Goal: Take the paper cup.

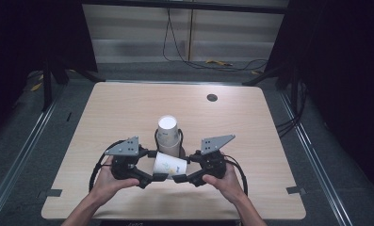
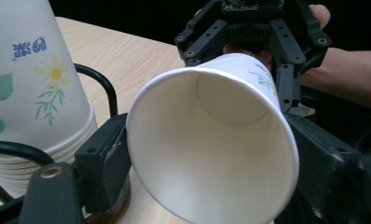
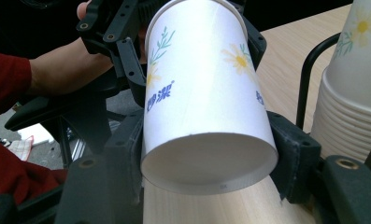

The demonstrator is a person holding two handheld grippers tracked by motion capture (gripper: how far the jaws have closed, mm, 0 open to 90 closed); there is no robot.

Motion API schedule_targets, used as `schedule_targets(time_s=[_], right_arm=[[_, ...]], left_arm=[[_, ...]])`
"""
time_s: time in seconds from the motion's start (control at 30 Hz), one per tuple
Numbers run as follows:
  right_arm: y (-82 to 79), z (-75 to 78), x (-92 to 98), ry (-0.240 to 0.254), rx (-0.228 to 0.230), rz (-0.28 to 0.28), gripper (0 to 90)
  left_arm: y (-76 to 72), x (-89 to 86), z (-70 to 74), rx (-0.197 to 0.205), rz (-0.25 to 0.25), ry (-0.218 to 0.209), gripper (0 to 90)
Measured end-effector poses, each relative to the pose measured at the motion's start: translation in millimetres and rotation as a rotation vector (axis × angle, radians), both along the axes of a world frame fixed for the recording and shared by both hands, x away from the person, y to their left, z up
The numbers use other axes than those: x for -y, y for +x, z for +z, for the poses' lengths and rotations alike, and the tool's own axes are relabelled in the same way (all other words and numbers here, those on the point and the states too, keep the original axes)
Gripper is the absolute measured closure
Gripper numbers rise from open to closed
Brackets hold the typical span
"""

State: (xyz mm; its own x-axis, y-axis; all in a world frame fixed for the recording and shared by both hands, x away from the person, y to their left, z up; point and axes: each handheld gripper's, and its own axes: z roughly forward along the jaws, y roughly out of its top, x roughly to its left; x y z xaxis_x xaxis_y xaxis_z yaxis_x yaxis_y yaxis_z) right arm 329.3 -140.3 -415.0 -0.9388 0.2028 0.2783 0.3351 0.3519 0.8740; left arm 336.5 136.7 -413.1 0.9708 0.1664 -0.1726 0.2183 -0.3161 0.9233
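- Both forearms enter from the bottom edge of the high view and converge toward the lower centre of the frame.
- The left hand [image 1: 110,179] grips the left gripper [image 1: 152,177], whose jaws point right toward the frame centre.
- The right hand [image 1: 223,180] grips the right gripper [image 1: 182,178], whose jaws point left, facing the other pair.
- Each pair of jaws is clamped on opposite ends of a paper cup [image 1: 169,165].
- A red sleeve shows at the left edge of the right gripper view.
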Motion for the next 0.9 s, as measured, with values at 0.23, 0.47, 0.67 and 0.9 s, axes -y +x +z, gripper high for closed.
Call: schedule_targets(time_s=[0.23, 0.47, 0.67, 0.9], right_arm=[[1.6, -2.5, 0.0, -0.01, -0.017, 0.003, 35.3], [1.8, -4.1, -0.4, -0.024, -0.018, -0.014, 30.6], [1.5, -4.5, -1.2, -0.027, -0.017, -0.025, 26.5], [1.6, -5.0, -0.7, -0.041, -0.017, -0.037, 22.5]], left_arm=[[-0.4, 0.6, -0.2, 0.005, -0.006, 0.012, 24.6], [-0.9, 0.4, 0.5, 0.009, -0.013, 0.004, 26.7], [-2.0, -0.1, 1.7, 0.019, -0.004, 0.008, 27.2], [-0.9, -2.5, 2.5, 0.017, 0.007, 0.003, 26.9]])
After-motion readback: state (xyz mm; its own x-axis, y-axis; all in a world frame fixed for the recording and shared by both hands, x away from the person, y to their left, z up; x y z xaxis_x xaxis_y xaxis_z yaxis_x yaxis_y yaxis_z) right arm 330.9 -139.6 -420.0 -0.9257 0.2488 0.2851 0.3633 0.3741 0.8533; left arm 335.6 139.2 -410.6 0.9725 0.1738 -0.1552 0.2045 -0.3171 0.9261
